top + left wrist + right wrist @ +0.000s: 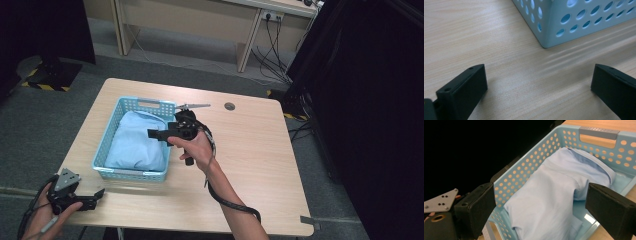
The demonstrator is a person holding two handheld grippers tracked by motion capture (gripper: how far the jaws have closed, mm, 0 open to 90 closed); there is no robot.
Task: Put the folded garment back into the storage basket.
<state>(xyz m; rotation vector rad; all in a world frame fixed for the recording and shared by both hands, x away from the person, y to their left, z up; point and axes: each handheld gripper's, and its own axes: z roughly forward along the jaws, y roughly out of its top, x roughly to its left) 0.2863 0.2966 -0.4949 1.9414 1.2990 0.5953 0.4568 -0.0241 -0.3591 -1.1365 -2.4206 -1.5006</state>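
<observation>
The folded pale-blue cotton shirt (pixel 554 195) lying inside the perforated light-blue plastic basket (pixel 102 157) on the wooden surface (pixel 255 165) looks light, limp and apt to unfold, so the released, empty right tongs (pixel 152 133) should pinch its thick collar fold, while the left tongs (pixel 97 195) gape empty.

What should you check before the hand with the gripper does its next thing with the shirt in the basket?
1. Blue shirt lies folded inside the basket: ok.
2. Right gripper open, nothing between its jaws: ok.
3. Right gripper held over the basket, jaws toward the shirt: ok.
4. Left gripper open, near the table edge, apart from the basket: ok.
5. Basket fully on the table: ok.
6. Shirt's underside lying flat: cannot tell.
</observation>
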